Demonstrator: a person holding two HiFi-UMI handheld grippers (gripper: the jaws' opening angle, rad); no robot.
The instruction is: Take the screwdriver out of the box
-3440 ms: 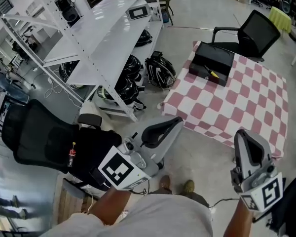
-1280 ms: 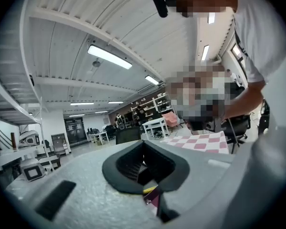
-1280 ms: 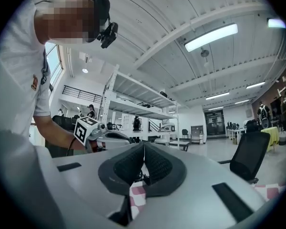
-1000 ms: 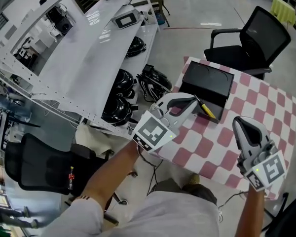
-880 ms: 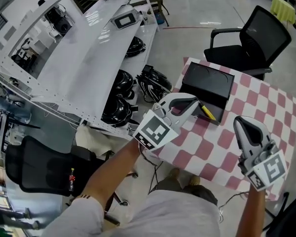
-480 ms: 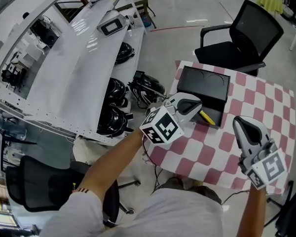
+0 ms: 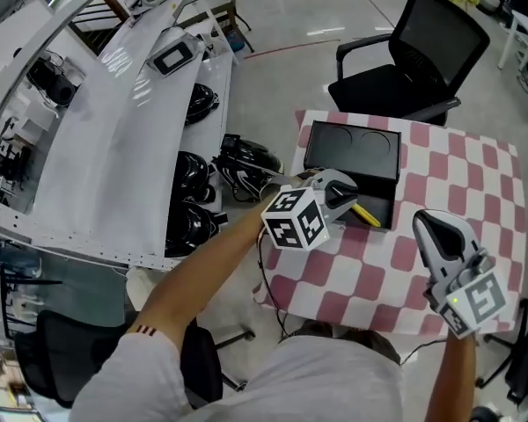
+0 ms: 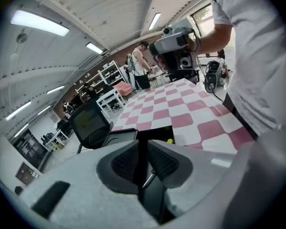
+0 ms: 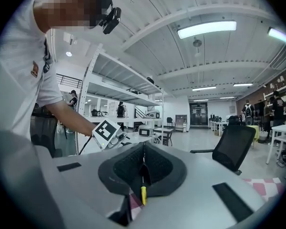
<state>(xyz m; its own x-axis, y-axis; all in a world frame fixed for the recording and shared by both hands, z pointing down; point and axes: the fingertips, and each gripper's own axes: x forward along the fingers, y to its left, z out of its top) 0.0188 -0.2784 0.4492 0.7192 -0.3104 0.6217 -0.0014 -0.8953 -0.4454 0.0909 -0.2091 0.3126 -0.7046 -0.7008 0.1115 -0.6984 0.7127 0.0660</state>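
An open black box (image 7: pixel 352 150) sits at the near left corner of the pink-and-white checked table (image 7: pixel 462 178). A yellow-handled screwdriver (image 7: pixel 367 215) lies in its lower tray. My left gripper (image 7: pixel 341 193) points down at the tray, just left of the screwdriver. Its jaws are opening, a narrow slit apart with nothing between the pads. In the left gripper view the screwdriver's shaft (image 8: pixel 149 179) shows through the gap of the left gripper (image 8: pixel 142 147). My right gripper (image 7: pixel 429 225) hovers over the table to the right, shut and empty. The right gripper (image 9: pixel 143 159) frames the yellow handle (image 9: pixel 143 194) below.
A black office chair (image 7: pixel 422 51) stands behind the table. White metal shelving (image 7: pixel 114 130) runs along the left, with coiled black cables (image 7: pixel 246 161) on the floor beside the table's corner. Bare grey floor lies beyond.
My left gripper has dropped and swung toward the box, tilting down over the tray beside the screwdriver. The right gripper has shifted only slightly.
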